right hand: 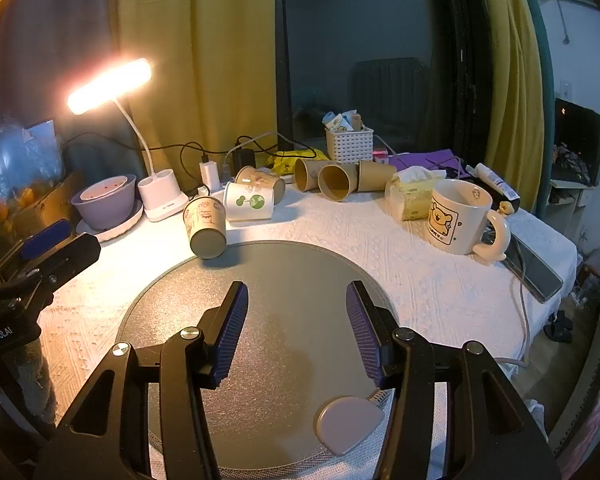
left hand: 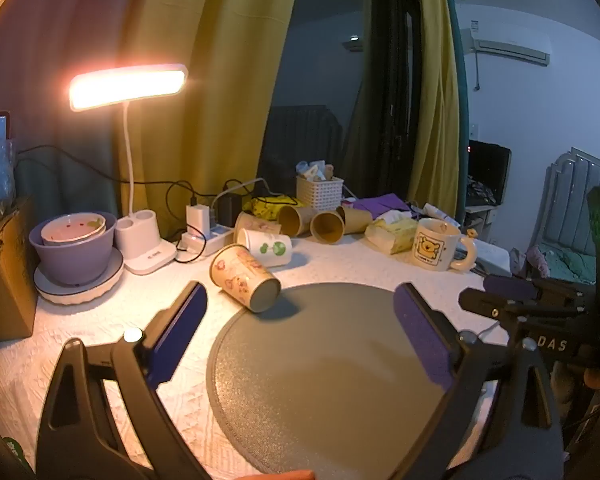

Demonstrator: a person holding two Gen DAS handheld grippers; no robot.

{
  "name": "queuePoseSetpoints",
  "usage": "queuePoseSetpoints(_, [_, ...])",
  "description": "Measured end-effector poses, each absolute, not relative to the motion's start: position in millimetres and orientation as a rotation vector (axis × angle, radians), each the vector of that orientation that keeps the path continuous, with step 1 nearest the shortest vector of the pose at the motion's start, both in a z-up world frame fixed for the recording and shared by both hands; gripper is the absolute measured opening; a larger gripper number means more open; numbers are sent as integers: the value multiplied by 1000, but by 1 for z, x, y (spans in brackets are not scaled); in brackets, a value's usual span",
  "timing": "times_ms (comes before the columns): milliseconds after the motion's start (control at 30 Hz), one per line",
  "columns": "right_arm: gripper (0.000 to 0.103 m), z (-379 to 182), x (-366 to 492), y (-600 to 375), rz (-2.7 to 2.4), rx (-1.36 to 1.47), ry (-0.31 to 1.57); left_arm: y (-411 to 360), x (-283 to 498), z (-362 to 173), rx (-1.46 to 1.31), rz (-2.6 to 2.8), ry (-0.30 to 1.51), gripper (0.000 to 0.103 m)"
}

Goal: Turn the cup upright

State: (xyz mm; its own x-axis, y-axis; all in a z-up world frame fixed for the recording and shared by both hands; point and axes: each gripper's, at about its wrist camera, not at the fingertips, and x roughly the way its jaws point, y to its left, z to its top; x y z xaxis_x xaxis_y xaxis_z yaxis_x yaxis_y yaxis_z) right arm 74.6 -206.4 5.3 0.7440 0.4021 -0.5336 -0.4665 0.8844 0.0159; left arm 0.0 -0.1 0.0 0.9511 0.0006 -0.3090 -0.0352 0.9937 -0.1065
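A paper cup with cartoon prints (left hand: pixel 244 278) lies on its side at the far left edge of the round grey mat (left hand: pixel 332 380), its base toward me. It also shows in the right wrist view (right hand: pixel 206 226), at the mat's (right hand: pixel 268 360) far left rim. My left gripper (left hand: pixel 300 312) is open and empty, above the mat, with the cup just beyond its left finger. My right gripper (right hand: pixel 296 312) is open and empty over the mat's middle, well short of the cup.
Several more paper cups (right hand: pixel 252 198) lie on their sides behind. A bear mug (right hand: pixel 462 218) stands upright at the right, beside a tissue pack (right hand: pixel 414 192). A lit desk lamp (right hand: pixel 112 84), stacked bowls (right hand: pixel 108 202), a white basket (right hand: pixel 348 144), a power strip and cables line the back.
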Motion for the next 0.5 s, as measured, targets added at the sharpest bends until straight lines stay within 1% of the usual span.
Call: queuePoseSetpoints(500, [54,6,74,-206,479,-116,553,0,-1,0,-112,6,316,95])
